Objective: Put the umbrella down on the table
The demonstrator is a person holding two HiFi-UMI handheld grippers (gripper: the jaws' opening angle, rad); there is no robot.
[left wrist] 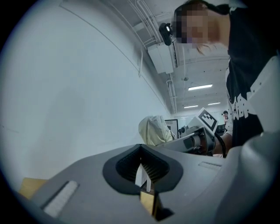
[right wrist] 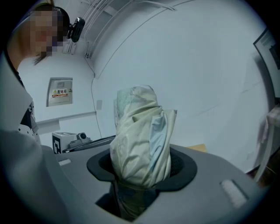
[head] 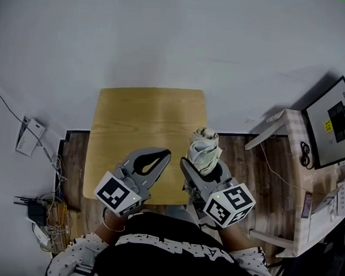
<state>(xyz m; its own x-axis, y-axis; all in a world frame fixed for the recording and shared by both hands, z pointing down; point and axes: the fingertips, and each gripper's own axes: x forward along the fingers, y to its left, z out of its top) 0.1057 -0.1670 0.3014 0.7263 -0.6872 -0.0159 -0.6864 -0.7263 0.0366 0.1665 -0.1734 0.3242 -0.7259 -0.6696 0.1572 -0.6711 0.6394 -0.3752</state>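
A folded pale cream-green umbrella (head: pixel 204 148) stands upright in my right gripper (head: pixel 203 165), which is shut on its lower part over the front right corner of the wooden table (head: pixel 145 116). In the right gripper view the umbrella (right wrist: pixel 142 131) fills the gap between the jaws of the right gripper (right wrist: pixel 142 173), and its lower end is hidden below them. My left gripper (head: pixel 166 154) hovers over the table's front edge, shut with nothing in it. The left gripper view shows the left gripper (left wrist: pixel 141 151) with its jaws together, and beyond them the umbrella (left wrist: pixel 154 130).
A white wall rises behind the table. A white desk (head: pixel 288 129) with a monitor (head: pixel 335 123) stands to the right. On the left, a white box (head: pixel 29 136) and a tangle of cables (head: pixel 41 214) lie near the wall. Dark wood floor surrounds the table.
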